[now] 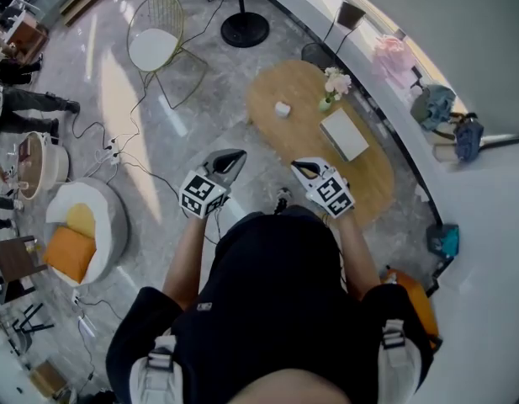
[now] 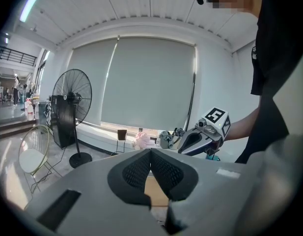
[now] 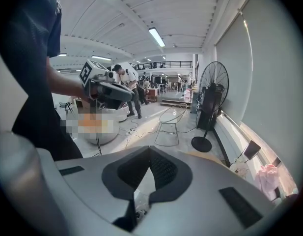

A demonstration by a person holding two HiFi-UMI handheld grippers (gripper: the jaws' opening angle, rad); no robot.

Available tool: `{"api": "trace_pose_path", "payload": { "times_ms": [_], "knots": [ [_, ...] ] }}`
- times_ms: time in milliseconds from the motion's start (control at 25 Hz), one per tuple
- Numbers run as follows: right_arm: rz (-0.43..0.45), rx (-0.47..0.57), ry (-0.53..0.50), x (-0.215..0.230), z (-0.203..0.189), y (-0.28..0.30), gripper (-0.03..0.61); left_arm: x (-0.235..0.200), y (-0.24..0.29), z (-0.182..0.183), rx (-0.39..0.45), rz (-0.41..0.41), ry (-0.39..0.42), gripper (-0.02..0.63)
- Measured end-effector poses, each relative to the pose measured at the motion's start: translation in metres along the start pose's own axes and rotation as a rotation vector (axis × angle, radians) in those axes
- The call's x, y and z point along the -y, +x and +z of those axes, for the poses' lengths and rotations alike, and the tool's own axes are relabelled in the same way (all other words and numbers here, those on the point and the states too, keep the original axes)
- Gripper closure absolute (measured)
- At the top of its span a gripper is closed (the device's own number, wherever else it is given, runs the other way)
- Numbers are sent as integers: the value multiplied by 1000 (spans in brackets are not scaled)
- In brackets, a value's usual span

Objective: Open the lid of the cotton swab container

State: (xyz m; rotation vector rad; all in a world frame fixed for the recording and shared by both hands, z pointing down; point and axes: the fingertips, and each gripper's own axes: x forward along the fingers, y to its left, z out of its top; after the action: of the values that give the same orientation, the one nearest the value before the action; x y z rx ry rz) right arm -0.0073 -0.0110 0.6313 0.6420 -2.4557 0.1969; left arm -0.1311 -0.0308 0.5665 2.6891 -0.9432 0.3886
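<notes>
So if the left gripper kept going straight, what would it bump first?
Probably the oval wooden table: the left gripper, jaws shut, points slightly down at its near edge, roughly toward the small white container. Depth is hard to judge.

Head view looks steeply down — gripper views look forward, sharing the fan (image 2: 71, 98).

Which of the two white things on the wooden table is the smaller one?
The little container left of the flowers; the flat box is far wider.
</notes>
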Motion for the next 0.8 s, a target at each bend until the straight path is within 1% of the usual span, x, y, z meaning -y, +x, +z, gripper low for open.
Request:
{"api": "trace_pose_path", "payload": {
  "times_ms": [120,280,560,800],
  "knots": [
    [-3,2,8,22,-2,-3,584,-7,16,12,-3,6,11,614],
    [17,1,13,40,-7,-2,584,-12,31,24,-13,23,6,614],
    [69,7,20,58,-14,9,584,-14,48,23,-37,57,8,614],
    [111,11,1,68,-17,17,584,-18,53,25,-47,97,1,614]
  ]
}}
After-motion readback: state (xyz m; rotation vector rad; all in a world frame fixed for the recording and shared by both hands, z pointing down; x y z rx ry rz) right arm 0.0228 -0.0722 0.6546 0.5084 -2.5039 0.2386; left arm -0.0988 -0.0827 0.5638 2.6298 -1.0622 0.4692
